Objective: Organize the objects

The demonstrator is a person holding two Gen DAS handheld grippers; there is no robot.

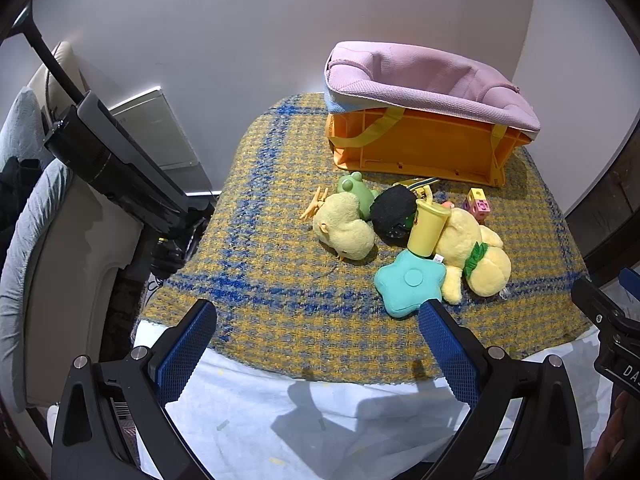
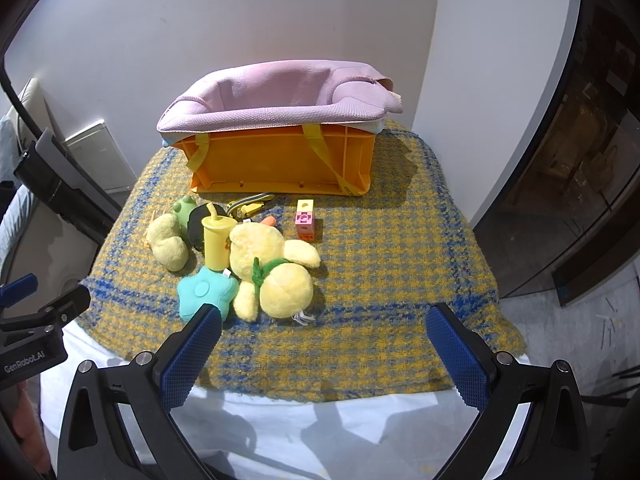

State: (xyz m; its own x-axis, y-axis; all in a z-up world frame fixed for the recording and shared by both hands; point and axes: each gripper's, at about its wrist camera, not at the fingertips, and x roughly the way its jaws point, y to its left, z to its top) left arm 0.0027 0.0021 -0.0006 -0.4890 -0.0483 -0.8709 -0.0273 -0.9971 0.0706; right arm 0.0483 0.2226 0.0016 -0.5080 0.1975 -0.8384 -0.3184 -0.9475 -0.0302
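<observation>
An orange crate (image 1: 416,148) (image 2: 280,160) with a pink fabric liner (image 1: 432,76) (image 2: 276,96) stands at the back of the checked cloth. In front of it lies a pile of toys: a large yellow plush (image 1: 476,256) (image 2: 276,276), a small yellow plush (image 1: 344,228) (image 2: 168,240), a green frog (image 1: 354,190) (image 2: 185,208), a black round thing (image 1: 394,212), a yellow cup (image 1: 428,226) (image 2: 217,240), a teal star (image 1: 408,284) (image 2: 206,290) and a pink-yellow block (image 1: 478,204) (image 2: 305,220). My left gripper (image 1: 318,320) and right gripper (image 2: 324,324) are open and empty, near the cloth's front edge.
The yellow-blue checked cloth (image 1: 280,272) (image 2: 380,264) covers a table over a white sheet (image 1: 280,408). A black stand (image 1: 116,168) and a chair stand at the left. A dark glass cabinet (image 2: 580,160) stands at the right. A yellow clip (image 2: 248,206) lies by the crate.
</observation>
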